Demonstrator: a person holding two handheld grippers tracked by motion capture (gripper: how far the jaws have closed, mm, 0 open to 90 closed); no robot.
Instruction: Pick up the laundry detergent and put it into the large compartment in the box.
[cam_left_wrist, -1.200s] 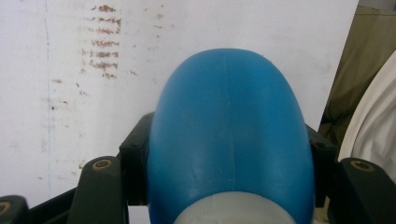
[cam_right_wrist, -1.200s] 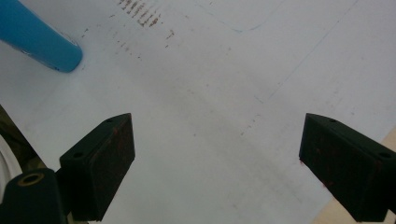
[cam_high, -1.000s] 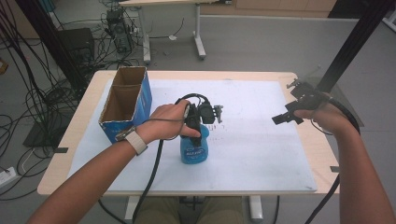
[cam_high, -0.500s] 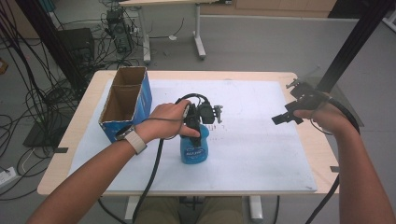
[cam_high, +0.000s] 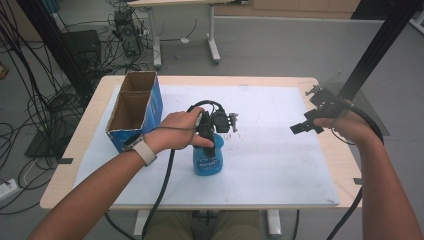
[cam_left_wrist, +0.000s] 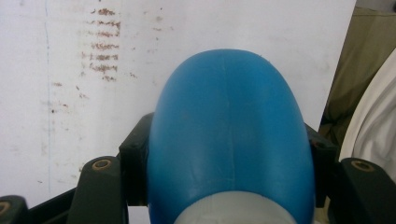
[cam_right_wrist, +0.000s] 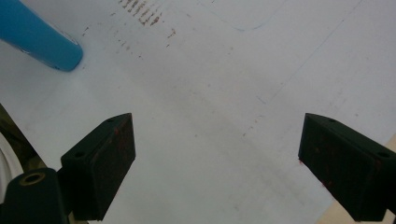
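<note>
A blue bottle (cam_high: 207, 161) stands upright on the white mat (cam_high: 280, 150) near the table's front middle. My left gripper (cam_high: 207, 134) comes down on it from above and is shut on its upper part. In the left gripper view, the black jaws press both sides of the blue bottle (cam_left_wrist: 229, 135), with a pale collar at the bottom. My right gripper (cam_high: 303, 126) hovers over the mat's right edge, well apart from the bottle. Its jaws stand wide open with nothing between them (cam_right_wrist: 217, 163). The blue bottle's base (cam_right_wrist: 39, 42) shows at the upper left of that view.
An open blue-sided cardboard box (cam_high: 134, 107) with two compartments stands at the table's back left. Faint brown marks (cam_left_wrist: 102, 46) stain the mat beside the bottle. The wooden table edge (cam_high: 345, 165) runs along the right; a black post (cam_high: 375, 45) rises behind it.
</note>
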